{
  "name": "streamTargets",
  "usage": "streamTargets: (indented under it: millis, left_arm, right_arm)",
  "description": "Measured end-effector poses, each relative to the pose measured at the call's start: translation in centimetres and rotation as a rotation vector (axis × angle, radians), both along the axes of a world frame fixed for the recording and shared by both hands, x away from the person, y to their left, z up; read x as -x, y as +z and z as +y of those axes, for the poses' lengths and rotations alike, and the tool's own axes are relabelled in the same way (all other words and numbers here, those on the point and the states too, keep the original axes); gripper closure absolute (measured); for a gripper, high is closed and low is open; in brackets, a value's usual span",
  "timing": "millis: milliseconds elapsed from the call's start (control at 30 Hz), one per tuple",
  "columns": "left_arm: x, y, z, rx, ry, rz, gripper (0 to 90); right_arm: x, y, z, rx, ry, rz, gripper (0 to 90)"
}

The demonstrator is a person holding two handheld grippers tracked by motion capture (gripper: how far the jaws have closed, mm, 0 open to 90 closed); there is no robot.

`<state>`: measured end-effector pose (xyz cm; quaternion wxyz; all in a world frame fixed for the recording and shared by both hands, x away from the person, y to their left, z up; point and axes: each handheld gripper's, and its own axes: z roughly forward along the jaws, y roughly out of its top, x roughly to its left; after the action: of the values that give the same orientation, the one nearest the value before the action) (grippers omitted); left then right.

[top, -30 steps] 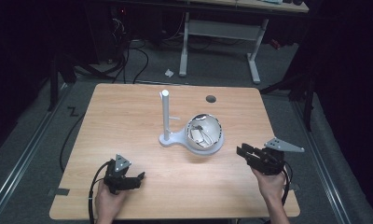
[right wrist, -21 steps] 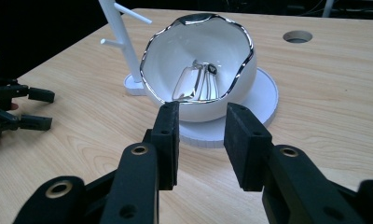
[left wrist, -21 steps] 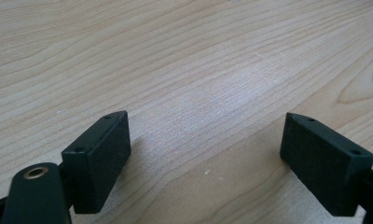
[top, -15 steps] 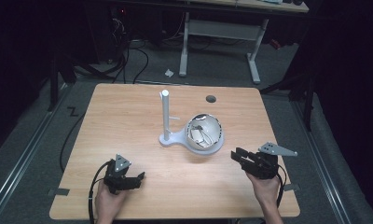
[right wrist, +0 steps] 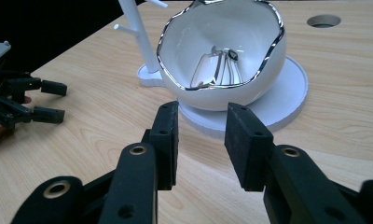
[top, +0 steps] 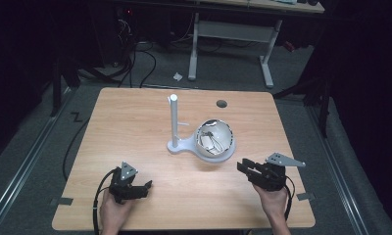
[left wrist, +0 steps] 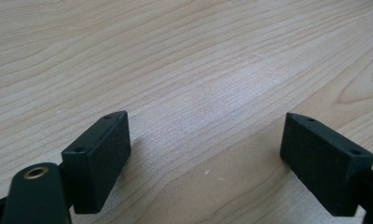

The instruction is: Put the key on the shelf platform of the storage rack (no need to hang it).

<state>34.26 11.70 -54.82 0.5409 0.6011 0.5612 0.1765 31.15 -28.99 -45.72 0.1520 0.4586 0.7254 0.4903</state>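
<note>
**On the table: two hand-held grippers before a white bowl**

At the near edge of the table, seen from the high view, the person's two hands come in from below, each bearing a hand-held gripper. The left hand-held gripper lies low at the near left corner, its jaws spread wide with nothing between them; in the left gripper view bare wood grain runs between the two black pads. The right hand-held gripper sits at the near right, a grey three-cornered plate on top, pointing toward the middle of the table. Its jaws stand partly apart, and in the right gripper view the gap between them holds nothing.

Just beyond the right jaws is the white bowl, its wavy rim edged in silver. It rests on the round disc of a white stand and is near the jaws but apart from them. Small shiny objects lie inside the bowl; what they are cannot be told. An upright white post with short pegs rises from the stand, just left of the bowl in the high view.

Farther back, near the far edge, a round hole is cut in the table.
</note>
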Motion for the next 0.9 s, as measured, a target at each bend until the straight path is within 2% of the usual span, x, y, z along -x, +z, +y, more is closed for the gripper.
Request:
streamTargets:
  millis: [167,400,600,900]
  left_arm:
    - [0.0,0.0,0.0,0.0,0.0,0.0,16.4]
    - [0.0,0.0,0.0,0.0,0.001,0.0,16.4]
    - [0.0,0.0,0.0,0.0,0.001,0.0,16.4]
    - [0.0,0.0,0.0,0.0,0.001,0.0,16.4]
  right_arm:
    - [0.0,-0.4,0.5,-0.005,0.007,0.009,65.4]
    - [0.0,-1.2,1.3,0.011,0.02,0.022,65.3]
    - [0.2,-1.9,2.3,0.074,0.03,0.015,65.2]
    - [-0.1,-3.0,3.7,0.122,0.052,0.026,64.7]
